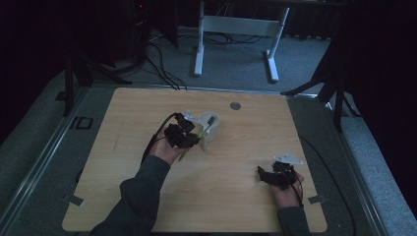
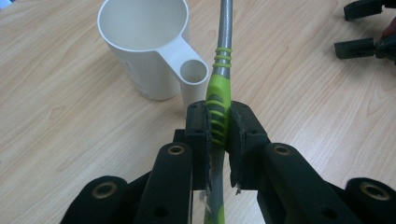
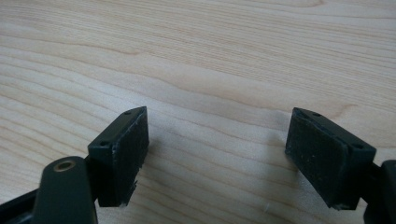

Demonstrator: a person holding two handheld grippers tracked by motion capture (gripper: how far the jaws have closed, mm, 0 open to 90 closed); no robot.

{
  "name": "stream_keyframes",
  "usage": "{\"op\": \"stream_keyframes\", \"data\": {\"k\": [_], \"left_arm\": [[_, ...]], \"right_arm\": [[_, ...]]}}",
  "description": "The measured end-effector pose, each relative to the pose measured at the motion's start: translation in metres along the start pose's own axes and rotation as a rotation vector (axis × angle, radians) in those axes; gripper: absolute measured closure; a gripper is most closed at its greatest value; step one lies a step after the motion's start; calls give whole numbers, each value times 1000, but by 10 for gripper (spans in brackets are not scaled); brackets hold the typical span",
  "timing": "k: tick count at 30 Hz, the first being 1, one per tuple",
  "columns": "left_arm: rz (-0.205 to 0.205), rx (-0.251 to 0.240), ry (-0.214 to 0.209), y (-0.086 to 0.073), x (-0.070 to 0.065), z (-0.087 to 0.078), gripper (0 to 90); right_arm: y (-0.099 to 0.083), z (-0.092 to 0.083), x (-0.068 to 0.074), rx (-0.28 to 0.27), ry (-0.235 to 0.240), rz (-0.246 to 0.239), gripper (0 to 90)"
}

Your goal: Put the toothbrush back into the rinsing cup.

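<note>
**Toothbrush clamped beside the white cup**

We see a wooden table (image 1: pixel 147 206) with a white cup (image 1: pixel 210 129) standing upright a little toward the far edge of the surface, roughly midway between its left and right edges. In the left gripper view the cup (image 2: pixel 140 60) shows a wide round mouth, and what we can see of its inside is bare white wall; the bottom is out of sight. A small round tube (image 2: pixel 193 74) is joined to the cup's side by a flat arm, and it looks hollow and unfilled from above.

The left gripper (image 2: pixel 219 126) is clenched on a toothbrush (image 2: pixel 218 98): its two black jaws press from both sides on the green ribbed part of the handle. The grey shaft runs on past the jaws, passing just beside the small tube, outside it and outside the cup. In the high view the left gripper (image 1: pixel 189 135) sits right against the cup's near-left side, with the toothbrush's dark bristle head (image 1: pixel 211 119) over the cup's mouth and the green handle end slanting back toward the hand.

The right gripper (image 1: pixel 265 175) rests well apart, near the surface's near-right corner. In its own view the right gripper (image 3: pixel 217 140) stands released, jaws wide apart, with bare wood grain between them.
</note>
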State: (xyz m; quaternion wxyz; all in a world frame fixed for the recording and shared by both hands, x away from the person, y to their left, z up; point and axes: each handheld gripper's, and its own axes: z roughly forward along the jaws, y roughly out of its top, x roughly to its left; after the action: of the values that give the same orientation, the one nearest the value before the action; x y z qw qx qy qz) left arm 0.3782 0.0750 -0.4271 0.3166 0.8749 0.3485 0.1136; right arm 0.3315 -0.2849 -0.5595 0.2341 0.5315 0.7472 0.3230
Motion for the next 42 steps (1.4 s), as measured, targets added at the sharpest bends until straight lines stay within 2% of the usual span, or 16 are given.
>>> {"op": "stream_keyframes", "data": {"k": [17,42], "left_arm": [[-7,-40,15,0,0,-4,795],[7,-147,20,1,-2,-11,795]], "right_arm": [[0,0,0,0,0,0,211],[0,0,0,0,0,1,211]]}}
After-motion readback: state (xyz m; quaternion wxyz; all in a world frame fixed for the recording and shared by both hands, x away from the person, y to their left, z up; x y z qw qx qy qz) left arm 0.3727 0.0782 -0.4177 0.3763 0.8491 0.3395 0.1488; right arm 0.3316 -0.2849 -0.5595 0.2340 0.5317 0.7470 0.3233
